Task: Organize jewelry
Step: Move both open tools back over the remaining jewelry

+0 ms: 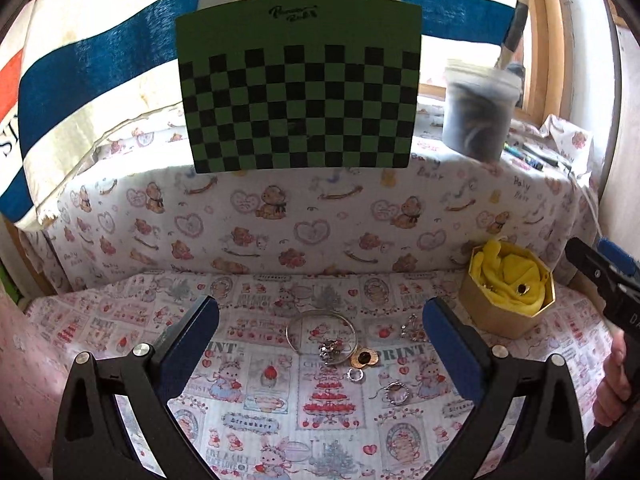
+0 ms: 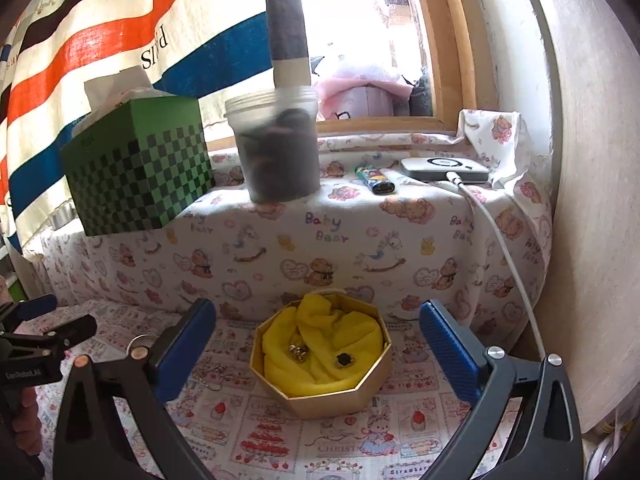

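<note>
Loose jewelry lies on the patterned cloth in the left wrist view: a thin bangle [image 1: 320,330], a gold piece with a dark stone [image 1: 364,358], a small ring [image 1: 355,375], a larger ring [image 1: 396,393] and a sparkly piece [image 1: 414,330]. My left gripper [image 1: 320,344] is open and empty, its fingers either side of them. A gold octagonal box [image 2: 320,356] lined with yellow cloth holds two jewelry pieces [image 2: 344,359]. It also shows in the left wrist view [image 1: 508,288]. My right gripper [image 2: 318,344] is open and empty around the box.
A raised ledge behind holds a green checkered tissue box [image 1: 298,96], a plastic jar [image 2: 276,148], a lighter [image 2: 376,180] and a white device [image 2: 444,168] with a cable [image 2: 504,248]. A striped cloth [image 2: 100,40] hangs at the left. A wall [image 2: 592,200] stands at the right.
</note>
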The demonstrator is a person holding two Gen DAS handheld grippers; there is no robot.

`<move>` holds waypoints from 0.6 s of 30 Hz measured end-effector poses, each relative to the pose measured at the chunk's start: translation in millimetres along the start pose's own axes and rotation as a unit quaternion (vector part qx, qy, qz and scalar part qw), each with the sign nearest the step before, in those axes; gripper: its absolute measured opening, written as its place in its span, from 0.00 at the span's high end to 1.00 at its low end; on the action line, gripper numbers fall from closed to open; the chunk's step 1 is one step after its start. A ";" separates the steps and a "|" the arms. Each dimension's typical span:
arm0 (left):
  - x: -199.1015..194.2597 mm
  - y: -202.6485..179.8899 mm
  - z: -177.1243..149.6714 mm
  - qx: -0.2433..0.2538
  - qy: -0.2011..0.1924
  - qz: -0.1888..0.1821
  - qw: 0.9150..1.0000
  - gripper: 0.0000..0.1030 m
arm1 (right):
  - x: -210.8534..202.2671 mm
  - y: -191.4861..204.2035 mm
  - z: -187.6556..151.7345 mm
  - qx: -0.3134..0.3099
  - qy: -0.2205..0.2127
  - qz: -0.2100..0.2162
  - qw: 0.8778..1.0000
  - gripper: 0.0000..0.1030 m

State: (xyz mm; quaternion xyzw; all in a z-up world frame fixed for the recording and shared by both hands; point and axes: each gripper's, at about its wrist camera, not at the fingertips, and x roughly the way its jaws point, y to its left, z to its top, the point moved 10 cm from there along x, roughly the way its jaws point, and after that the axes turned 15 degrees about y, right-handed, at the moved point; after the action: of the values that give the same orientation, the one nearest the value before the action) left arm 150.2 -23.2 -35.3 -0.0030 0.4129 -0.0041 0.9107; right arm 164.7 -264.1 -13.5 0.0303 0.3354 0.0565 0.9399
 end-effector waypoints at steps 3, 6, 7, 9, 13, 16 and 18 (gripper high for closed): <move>3.3 -0.5 -1.2 0.001 0.009 0.001 1.000 0.02 | -0.9 0.2 0.8 -0.004 -0.004 -0.005 1.000 0.01; 8.1 -1.6 -4.4 0.004 0.019 0.005 1.000 0.02 | 3.6 -2.2 -1.0 -0.003 0.004 -0.013 1.000 0.01; 9.0 -2.5 -5.5 0.005 0.023 0.001 1.000 0.02 | 4.0 -2.5 -0.9 -0.001 0.006 -0.011 1.000 0.01; 9.7 -4.5 -5.2 0.009 0.026 -0.008 1.000 0.02 | 2.4 -3.0 -0.3 -0.002 0.003 -0.008 1.000 0.01; 14.5 -1.1 -8.8 -0.001 0.041 -0.013 0.999 0.02 | 7.8 -8.5 -1.5 0.010 0.010 -0.010 1.000 0.01; 19.2 -3.2 -14.2 -0.002 0.058 -0.022 0.998 0.03 | 14.3 -10.7 -3.9 0.012 0.021 -0.016 1.000 0.01; 23.4 -7.1 -16.9 0.008 0.067 -0.024 0.997 0.08 | 17.5 -10.6 -6.0 0.012 0.030 -0.017 0.999 0.01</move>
State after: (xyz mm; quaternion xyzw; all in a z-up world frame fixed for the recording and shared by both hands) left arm 152.9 -30.5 -64.1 -0.0056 0.4731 -0.0291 0.8805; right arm 175.4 -272.3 -30.1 0.0346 0.3642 0.0373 0.9299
